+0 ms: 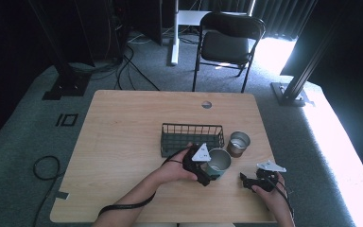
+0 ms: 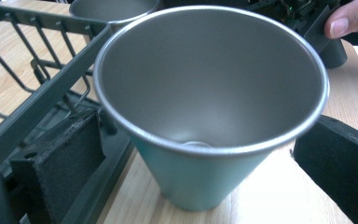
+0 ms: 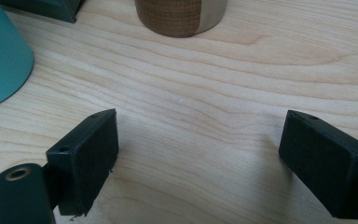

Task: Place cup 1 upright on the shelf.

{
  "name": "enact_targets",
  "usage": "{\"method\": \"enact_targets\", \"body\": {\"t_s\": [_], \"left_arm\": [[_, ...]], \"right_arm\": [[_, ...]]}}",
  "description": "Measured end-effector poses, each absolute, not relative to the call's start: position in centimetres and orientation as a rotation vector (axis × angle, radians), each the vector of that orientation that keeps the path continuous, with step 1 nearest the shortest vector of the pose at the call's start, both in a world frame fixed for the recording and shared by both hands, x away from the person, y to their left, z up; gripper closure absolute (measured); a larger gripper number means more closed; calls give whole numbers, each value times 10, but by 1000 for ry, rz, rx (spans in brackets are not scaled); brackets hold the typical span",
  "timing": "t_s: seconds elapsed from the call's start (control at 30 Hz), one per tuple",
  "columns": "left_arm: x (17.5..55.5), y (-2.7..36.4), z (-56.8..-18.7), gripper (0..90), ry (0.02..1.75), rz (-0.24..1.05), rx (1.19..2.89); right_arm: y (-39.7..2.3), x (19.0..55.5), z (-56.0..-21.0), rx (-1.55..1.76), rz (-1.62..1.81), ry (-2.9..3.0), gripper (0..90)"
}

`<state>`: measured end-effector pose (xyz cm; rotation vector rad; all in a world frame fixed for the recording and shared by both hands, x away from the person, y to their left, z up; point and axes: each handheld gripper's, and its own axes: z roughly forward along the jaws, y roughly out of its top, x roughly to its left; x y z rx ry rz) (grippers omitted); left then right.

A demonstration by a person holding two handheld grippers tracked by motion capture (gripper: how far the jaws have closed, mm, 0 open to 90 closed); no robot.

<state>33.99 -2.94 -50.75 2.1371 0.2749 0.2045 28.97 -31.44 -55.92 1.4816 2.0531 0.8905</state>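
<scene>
My left gripper straddles the teal cup beside the wire basket, jaws wide, not gripping; my right gripper rests open on the table

I see a dark wire basket standing mid-counter, with a brown-banded metal cup just beside its right end. Beyond the counter's far edge, a black folding chair stands on grey carpet; cables trail there.
</scene>
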Motion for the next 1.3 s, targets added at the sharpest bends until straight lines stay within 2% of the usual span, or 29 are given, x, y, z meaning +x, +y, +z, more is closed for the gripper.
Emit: {"method": "enact_targets", "body": {"t_s": [0.83, 1.07, 1.1, 1.3], "left_arm": [[341, -51, -512, 26, 263, 200, 2094], [341, -56, -513, 90, 291, 202, 2064], [341, -57, -513, 130, 289, 201, 2065], [338, -59, -512, 136, 250, 178, 2075]], "right_arm": [[-314, 290, -559, 1481, 890, 2053, 114], [-314, 290, -559, 1481, 890, 2053, 114], [-314, 290, -559, 1481, 890, 2053, 114], [-314, 290, -559, 1480, 889, 2054, 114]]}}
